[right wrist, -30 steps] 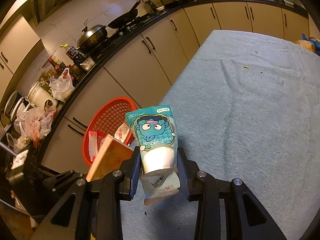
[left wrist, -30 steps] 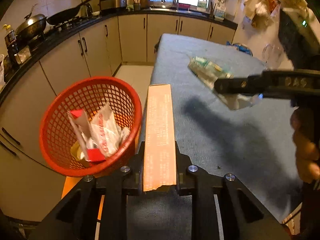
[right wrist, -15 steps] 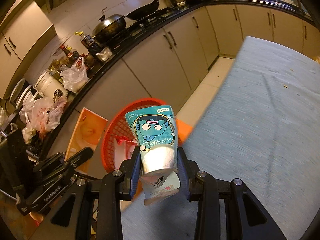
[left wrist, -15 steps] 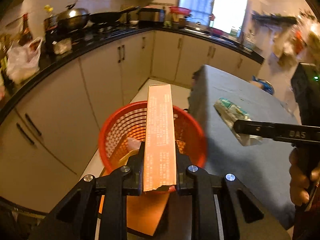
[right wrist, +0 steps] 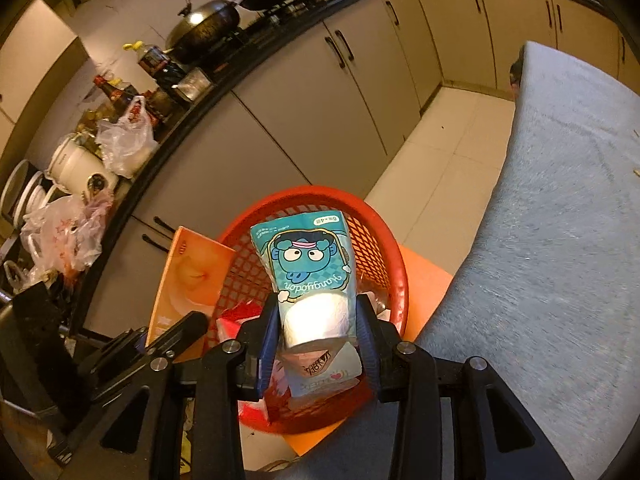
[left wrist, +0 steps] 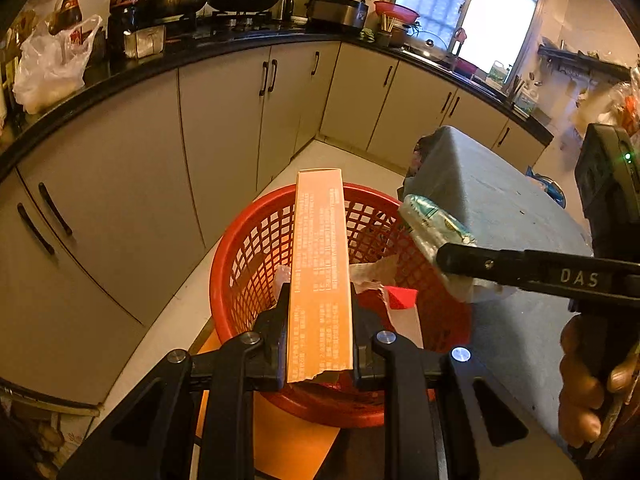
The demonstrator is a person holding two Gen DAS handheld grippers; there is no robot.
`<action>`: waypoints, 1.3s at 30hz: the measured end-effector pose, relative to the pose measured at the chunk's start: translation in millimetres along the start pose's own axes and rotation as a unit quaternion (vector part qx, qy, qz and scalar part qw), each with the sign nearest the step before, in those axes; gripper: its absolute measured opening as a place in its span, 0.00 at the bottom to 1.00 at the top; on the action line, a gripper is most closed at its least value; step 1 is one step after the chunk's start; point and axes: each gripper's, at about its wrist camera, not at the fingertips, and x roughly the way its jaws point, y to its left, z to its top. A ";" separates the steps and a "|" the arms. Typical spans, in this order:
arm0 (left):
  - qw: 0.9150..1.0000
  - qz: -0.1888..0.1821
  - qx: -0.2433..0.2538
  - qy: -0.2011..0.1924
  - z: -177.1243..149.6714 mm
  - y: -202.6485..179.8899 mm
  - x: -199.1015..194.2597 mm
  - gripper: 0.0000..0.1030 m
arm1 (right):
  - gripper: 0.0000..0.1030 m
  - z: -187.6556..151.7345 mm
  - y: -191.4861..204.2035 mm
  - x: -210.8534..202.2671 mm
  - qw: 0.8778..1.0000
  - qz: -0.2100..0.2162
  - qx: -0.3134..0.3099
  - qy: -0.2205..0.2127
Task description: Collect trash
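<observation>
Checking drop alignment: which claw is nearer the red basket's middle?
Left, narrowly. The left claw holds the orange box over the red basket's middle. The right claw holds the teal tissue pack above its table-side rim.

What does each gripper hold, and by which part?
Left gripper clamps the orange box by its near, torn end. Right gripper clamps the teal tissue pack across its lower part.

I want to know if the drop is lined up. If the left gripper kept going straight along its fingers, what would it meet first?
Probably the red basket: the left gripper, shut on the orange box, points over its near rim toward the wrappers inside. Depth is unclear.
</observation>
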 end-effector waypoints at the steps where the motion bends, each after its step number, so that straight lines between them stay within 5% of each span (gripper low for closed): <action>1: 1.000 -0.001 -0.001 0.002 -0.4 0.9 2.7 0.21 | 0.40 0.5 -0.9 4.4 1.000 -0.001 0.002 0.002; 9: 1.000 -0.003 -0.002 0.013 -5.1 -2.4 16.6 0.21 | 0.51 -0.3 -3.5 16.4 1.000 -0.008 0.006 0.008; 18: 1.000 0.000 -0.004 0.010 -3.1 -1.0 15.5 0.23 | 0.53 0.0 0.6 9.1 1.000 -0.005 0.002 0.000; 22: 1.000 0.001 -0.006 -0.003 -3.3 -1.5 6.7 0.38 | 0.54 -1.6 2.6 1.5 1.000 -0.006 -0.003 -0.006; 28: 0.999 0.007 -0.010 -0.036 -4.7 -4.6 -23.7 0.42 | 0.55 -5.5 5.4 -21.1 1.000 0.007 -0.001 -0.023; 31: 0.998 0.019 -0.012 -0.066 -11.7 -6.6 -49.4 0.54 | 0.55 -13.4 11.1 -45.8 0.999 0.008 -0.015 -0.046; 35: 0.992 0.048 -0.012 -0.113 -31.6 -16.7 -90.2 0.62 | 0.56 -37.4 19.4 -88.1 0.996 -0.006 -0.039 -0.083; 39: 0.983 0.086 -0.003 -0.165 -60.9 -35.8 -126.7 0.79 | 0.68 -74.6 30.0 -132.1 0.986 -0.050 -0.080 -0.136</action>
